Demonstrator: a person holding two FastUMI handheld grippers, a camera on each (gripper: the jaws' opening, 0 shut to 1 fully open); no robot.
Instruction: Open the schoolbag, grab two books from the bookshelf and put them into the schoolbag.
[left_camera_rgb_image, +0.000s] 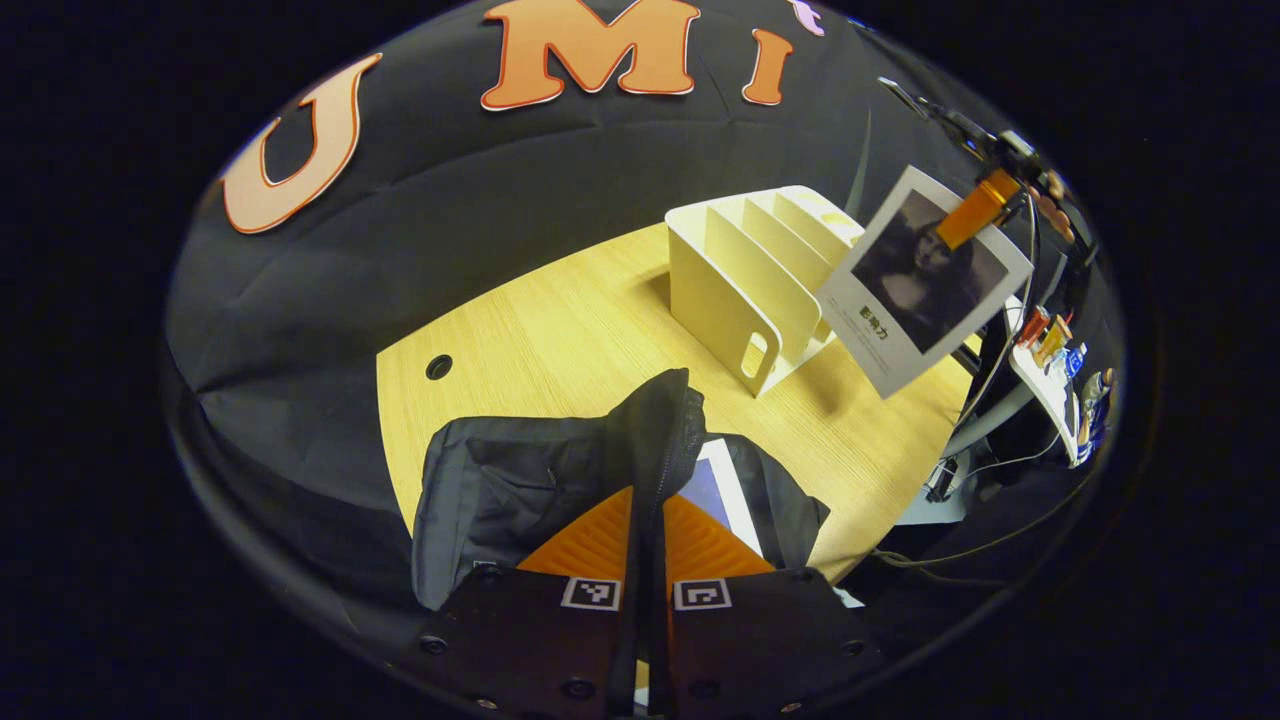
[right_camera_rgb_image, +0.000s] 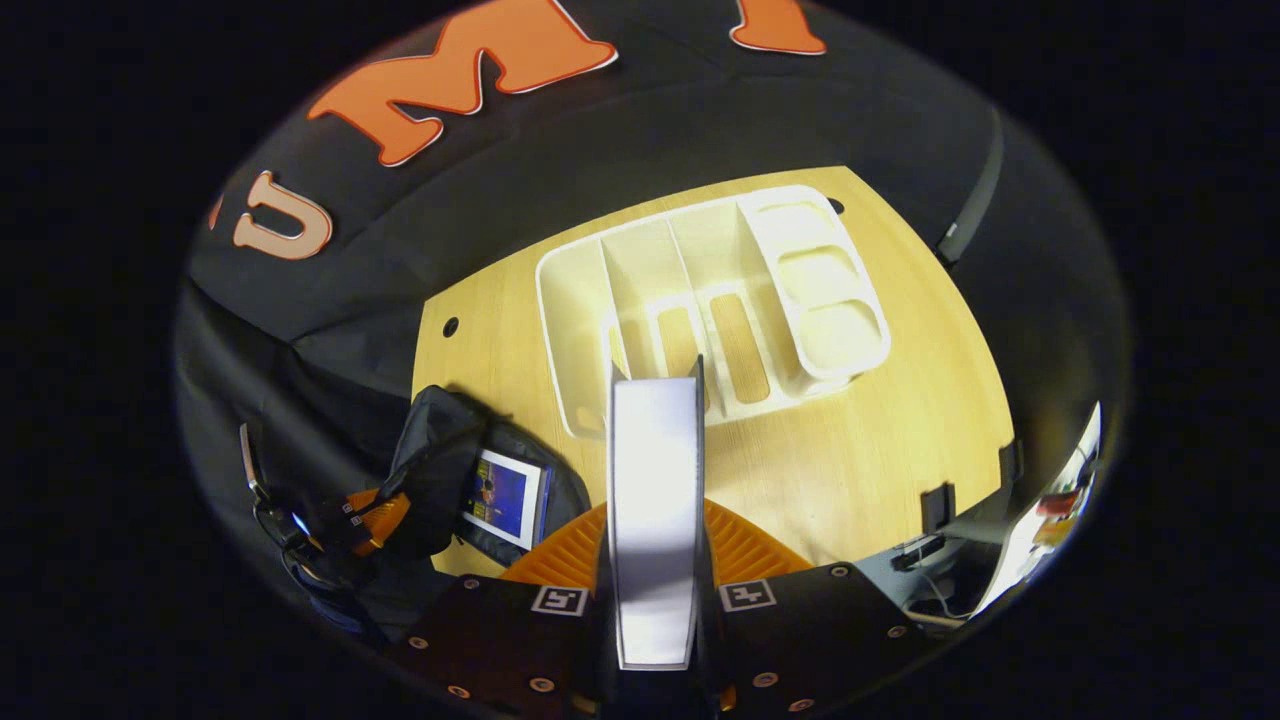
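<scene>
On yellow wood table (left_camera_rgb_image: 560, 330), black schoolbag (left_camera_rgb_image: 500, 480) is lying open. I am seeing first book (right_camera_rgb_image: 505, 497) sitting inside bag, blue cover showing. My left gripper (left_camera_rgb_image: 645, 540) is pinching bag's flap (left_camera_rgb_image: 655, 420), both fingers pressed on it, lifting it up. My right gripper (right_camera_rgb_image: 655, 560) is squeezing second book (right_camera_rgb_image: 652, 500) by its edge, holding it up in air over table. From left gripper view, that book is hanging near white bookshelf (left_camera_rgb_image: 750, 280). Bookshelf is standing behind bag, slots bare.
</scene>
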